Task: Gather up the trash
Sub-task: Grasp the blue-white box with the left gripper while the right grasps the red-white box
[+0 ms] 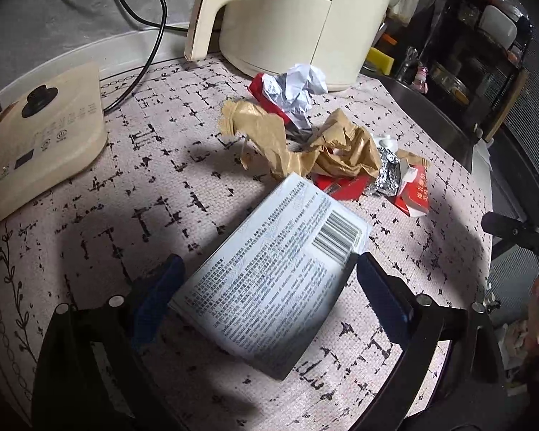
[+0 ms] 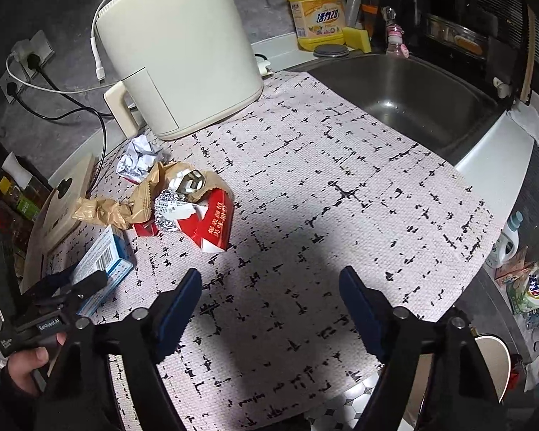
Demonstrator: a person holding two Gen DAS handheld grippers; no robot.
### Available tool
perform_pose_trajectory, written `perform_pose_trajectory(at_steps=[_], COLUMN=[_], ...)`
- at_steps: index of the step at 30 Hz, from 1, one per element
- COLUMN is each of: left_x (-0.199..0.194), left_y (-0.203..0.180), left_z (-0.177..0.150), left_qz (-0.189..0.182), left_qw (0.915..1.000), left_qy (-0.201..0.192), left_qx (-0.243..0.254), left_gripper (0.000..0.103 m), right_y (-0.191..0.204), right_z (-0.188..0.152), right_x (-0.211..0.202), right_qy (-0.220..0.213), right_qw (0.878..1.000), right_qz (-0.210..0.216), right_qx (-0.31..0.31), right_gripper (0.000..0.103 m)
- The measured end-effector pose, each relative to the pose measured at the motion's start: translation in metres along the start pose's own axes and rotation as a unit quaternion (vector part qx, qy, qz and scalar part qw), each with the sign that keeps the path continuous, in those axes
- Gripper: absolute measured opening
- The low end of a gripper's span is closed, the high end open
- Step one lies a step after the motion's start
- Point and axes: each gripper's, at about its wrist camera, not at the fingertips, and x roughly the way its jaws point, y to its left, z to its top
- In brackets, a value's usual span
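Left hand-held gripper wide astride box; right hand-held gripper wide, empty; sink only right view.

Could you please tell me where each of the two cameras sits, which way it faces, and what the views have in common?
Left wrist: sits on the left gripper, looking forward and down over the patterned mat at the blue-white box between its open fingers; beyond it lies the trash pile, then the cream appliance.
Right wrist: sits on the right gripper, open over bare mat, facing the sink; the left gripper and its hand show at lower left.
Shared: box, brown wrapper, red packet, crumpled paper, appliance.
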Motion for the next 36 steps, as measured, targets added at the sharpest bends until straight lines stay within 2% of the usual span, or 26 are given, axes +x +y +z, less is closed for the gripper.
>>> perform_pose_trajectory(at_steps=[3, 5, 7, 12, 17, 21, 23, 24, 27, 30, 36], left_x=[-0.003, -0.005, -0.008, -0.027, -0.062, -0.077, -0.085, -0.088, -0.092, -0.093, -0.083], left_y=[-0.003, -0.005, -0.005, -0.004, 0.003, 0.006, 0.007, 0.008, 0.006, 0.004, -0.007], left_z=[-0.004, -0.006, -0.009, -0.02, -0.031, -0.039, -0.041, -0.043, -0.044, -0.044, -0.035], left_qz=[-0.001, 0.004, 0.006, 0.025, 0.056, 0.077, 0.081, 0.081, 0.078, 0.065, 0.018], left_qw=[1.0, 0.9999, 1.0, 0.9992, 0.9937, 0.9899, 0.988, 0.9875, 0.9871, 0.9883, 0.9933], left_qy=[0.0, 0.001, 0.003, -0.011, -0.037, -0.047, -0.055, -0.058, -0.063, -0.067, -0.069], left_qx=[0.008, 0.012, 0.005, -0.03, -0.089, -0.109, -0.119, -0.122, -0.124, -0.121, -0.091], left_gripper=[0.081, 0.074, 0.072, 0.072, 0.072, 0.072, 0.072, 0.072, 0.072, 0.072, 0.072], right_y=[0.002, 0.003, 0.004, 0.015, 0.027, 0.027, 0.028, 0.029, 0.027, 0.022, 0.005], right_z=[0.002, 0.004, 0.007, 0.024, 0.04, 0.047, 0.05, 0.051, 0.05, 0.044, 0.023], right_x=[0.0, 0.005, 0.012, 0.033, 0.062, 0.083, 0.085, 0.087, 0.082, 0.071, 0.042], right_qy=[0.004, 0.012, 0.022, 0.035, 0.06, 0.077, 0.076, 0.081, 0.08, 0.078, 0.065], right_qw=[1.0, 1.0, 0.999, 0.997, 0.992, 0.99, 0.99, 0.989, 0.988, 0.989, 0.994], right_qz=[0.006, 0.011, 0.019, 0.051, 0.078, 0.089, 0.092, 0.098, 0.104, 0.105, 0.077], right_qx=[-0.003, -0.012, -0.017, -0.045, -0.078, -0.072, -0.078, -0.079, -0.082, -0.076, -0.051], right_gripper=[0.073, 0.068, 0.061, 0.059, 0.055, 0.042, 0.026, 0.017, 0.012, 0.01, 0.009])
